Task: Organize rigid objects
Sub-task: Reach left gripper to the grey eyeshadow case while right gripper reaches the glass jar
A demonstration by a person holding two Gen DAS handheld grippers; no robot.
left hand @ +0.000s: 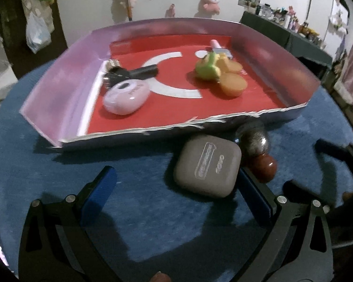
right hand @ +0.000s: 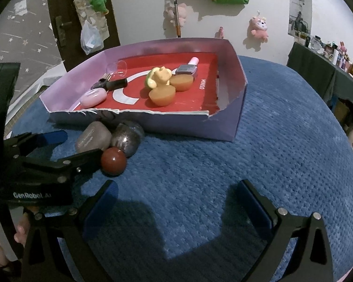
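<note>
1. Blue textured cloth [right hand: 258, 141] covers the tabletop; behind it a pale wall carries hanging plush toys, and a cluttered shelf runs along the right.
2. Largest of the things is the shallow purple cardboard tray [left hand: 58, 87] with a red floor and a torn front edge. It already holds a pink oval case [left hand: 127, 97], a black bottle [left hand: 143, 71], a green-and-yellow toy [left hand: 209, 67], two orange discs [left hand: 233, 84] and a nail polish bottle [right hand: 190, 68].
3. Outside the tray, just in front of its torn wall, lies the grey earbud case [left hand: 207, 166], touching a dark glossy stone [left hand: 254, 141] and a red ball [left hand: 263, 166].
4. Left tongs [left hand: 174, 183] stand wide apart, straddling the grey case; the right finger sits close against it, the left finger well clear.
5. Right tongs [right hand: 176, 195] are likewise spread and hold nothing, over bare cloth.
6. Risks, as I judge them: closing off-centre could shove the case sideways into the stone and set the red ball rolling across the cloth. The case's rounded, smooth shell may squirt out of a shallow pinch. Lifting low could catch the ragged front edge.
</note>
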